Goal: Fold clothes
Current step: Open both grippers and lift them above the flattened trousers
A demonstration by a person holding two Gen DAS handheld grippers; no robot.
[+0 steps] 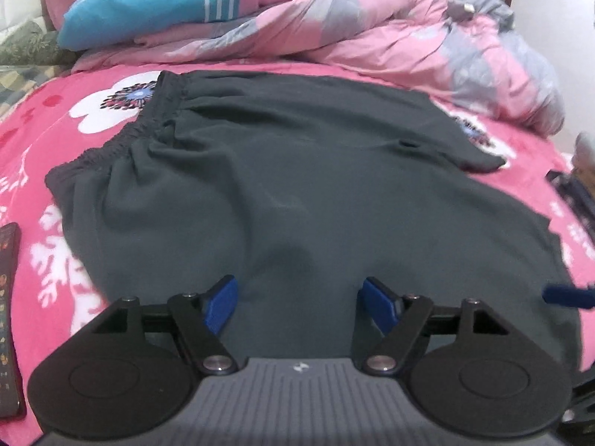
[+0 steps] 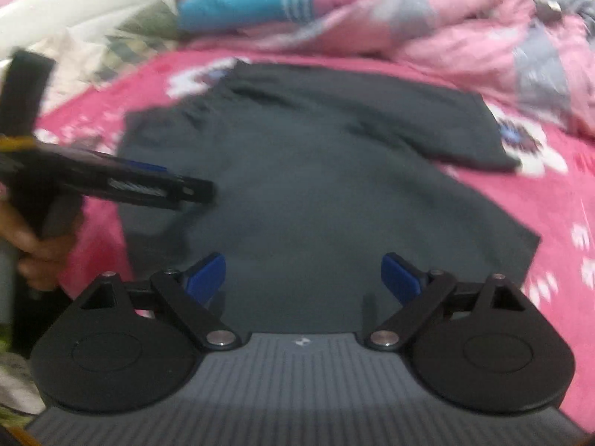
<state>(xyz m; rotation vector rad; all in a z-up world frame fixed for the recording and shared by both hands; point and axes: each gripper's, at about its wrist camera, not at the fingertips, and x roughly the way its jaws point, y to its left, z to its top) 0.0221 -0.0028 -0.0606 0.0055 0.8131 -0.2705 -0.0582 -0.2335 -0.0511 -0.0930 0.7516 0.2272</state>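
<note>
A dark grey-green pair of shorts [image 1: 297,186] lies spread on the pink flowered bedsheet [image 1: 44,130], with its elastic waistband [image 1: 122,137] at the left and a folded layer ending in a corner at the right. My left gripper [image 1: 299,297] hovers over the garment's near part, open, with only cloth showing beneath the gap. The right wrist view, which is blurred, shows the same shorts [image 2: 316,171]. There my right gripper [image 2: 303,275] is open over the near hem with nothing between its blue pads. The left gripper [image 2: 111,182] crosses that view at the left, held by a hand [image 2: 33,245].
A rumpled pink and grey quilt [image 1: 409,29] and a blue pillow [image 1: 148,3] are piled along the far side of the bed. A dark flat device [image 1: 7,316] lies on the sheet at the left edge. A green patterned cloth [image 1: 29,44] sits at far left.
</note>
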